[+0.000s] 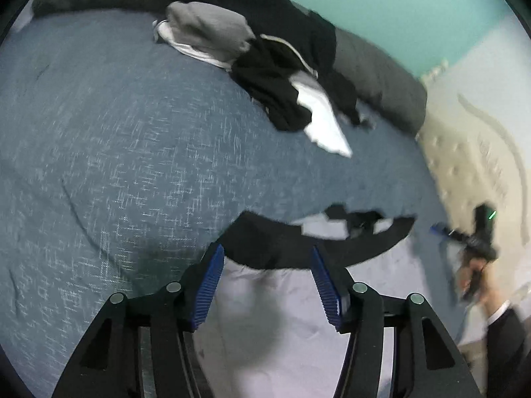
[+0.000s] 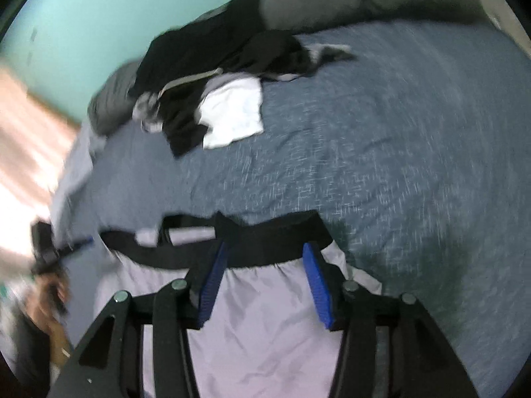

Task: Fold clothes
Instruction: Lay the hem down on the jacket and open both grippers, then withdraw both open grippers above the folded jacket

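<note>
Garment: pale lilac shorts with black elastic waistband [image 2: 265,325], spread on the blue bed [image 1: 99,132].
Axis: waistband crosswise, just ahead of both claws.
Left claw [image 1: 265,265]: wide open, empty.
Right claw [image 2: 262,262]: wide open, empty.

Two grippers [image 1: 265,278] [image 2: 262,278], one clothes heap [image 1: 259,53], one pale garment [image 2: 265,331]

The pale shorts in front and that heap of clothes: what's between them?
Only bare blue bedspread separates the shorts from the heap, clearest in the right wrist view.
</note>
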`<action>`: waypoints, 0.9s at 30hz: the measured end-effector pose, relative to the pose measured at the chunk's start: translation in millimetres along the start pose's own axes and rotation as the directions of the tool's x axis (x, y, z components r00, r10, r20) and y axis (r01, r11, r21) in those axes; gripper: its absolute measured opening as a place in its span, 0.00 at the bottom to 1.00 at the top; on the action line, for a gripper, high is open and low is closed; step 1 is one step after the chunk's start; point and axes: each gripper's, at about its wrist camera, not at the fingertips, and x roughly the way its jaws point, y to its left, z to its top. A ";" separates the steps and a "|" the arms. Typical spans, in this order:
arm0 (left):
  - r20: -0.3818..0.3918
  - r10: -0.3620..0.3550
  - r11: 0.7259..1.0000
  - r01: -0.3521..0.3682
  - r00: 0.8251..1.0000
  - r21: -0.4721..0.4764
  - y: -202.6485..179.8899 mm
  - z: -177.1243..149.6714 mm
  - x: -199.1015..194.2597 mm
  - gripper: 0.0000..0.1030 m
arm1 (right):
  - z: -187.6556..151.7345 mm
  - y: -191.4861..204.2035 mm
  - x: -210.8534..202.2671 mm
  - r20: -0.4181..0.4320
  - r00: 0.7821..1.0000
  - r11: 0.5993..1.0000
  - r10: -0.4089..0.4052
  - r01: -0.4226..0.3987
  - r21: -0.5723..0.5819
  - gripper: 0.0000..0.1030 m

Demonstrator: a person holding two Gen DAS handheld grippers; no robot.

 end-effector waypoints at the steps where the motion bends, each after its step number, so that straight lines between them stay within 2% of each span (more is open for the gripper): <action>1: -0.005 0.027 0.999 -0.026 1.000 0.027 -2.5 -2.4 5.8 0.55 | -3.5 4.1 5.1 -0.009 1.000 0.999 -0.022 0.022 -0.037 0.43; 4: -0.015 0.075 0.994 -0.074 0.997 0.085 -5.8 -8.5 21.6 0.43 | -12.6 13.2 20.5 -0.029 0.996 0.988 -0.088 0.083 -0.132 0.33; 6: -0.017 0.106 0.988 -0.104 0.994 0.114 -5.9 -11.2 32.0 0.42 | -16.9 15.4 35.4 -0.048 0.989 0.975 -0.138 0.127 -0.182 0.27; 9: -0.024 0.135 0.983 -0.130 0.991 0.129 -2.2 -12.5 47.5 0.35 | -19.9 13.8 55.3 -0.061 0.984 0.966 -0.166 0.150 -0.213 0.24; 15: -0.029 0.140 0.985 -0.137 0.990 0.105 11.1 -14.0 71.4 0.31 | -16.7 -3.9 90.1 -0.084 0.977 0.968 -0.197 0.180 -0.174 0.19; 19: -0.030 0.134 0.988 -0.131 0.991 0.084 16.3 -13.2 82.2 0.31 | -12.6 -15.2 103.3 -0.089 0.975 0.974 -0.201 0.189 -0.128 0.11; 23: -0.017 0.132 0.990 -0.131 0.991 0.057 15.1 -10.4 77.8 0.31 | -14.2 -17.5 85.3 -0.056 0.981 0.979 -0.185 0.179 -0.097 0.10; 27: 0.021 0.116 0.992 -0.117 0.993 0.044 9.8 -12.6 49.6 0.31 | -15.8 -19.9 67.4 -0.023 0.985 0.983 -0.170 0.169 -0.067 0.10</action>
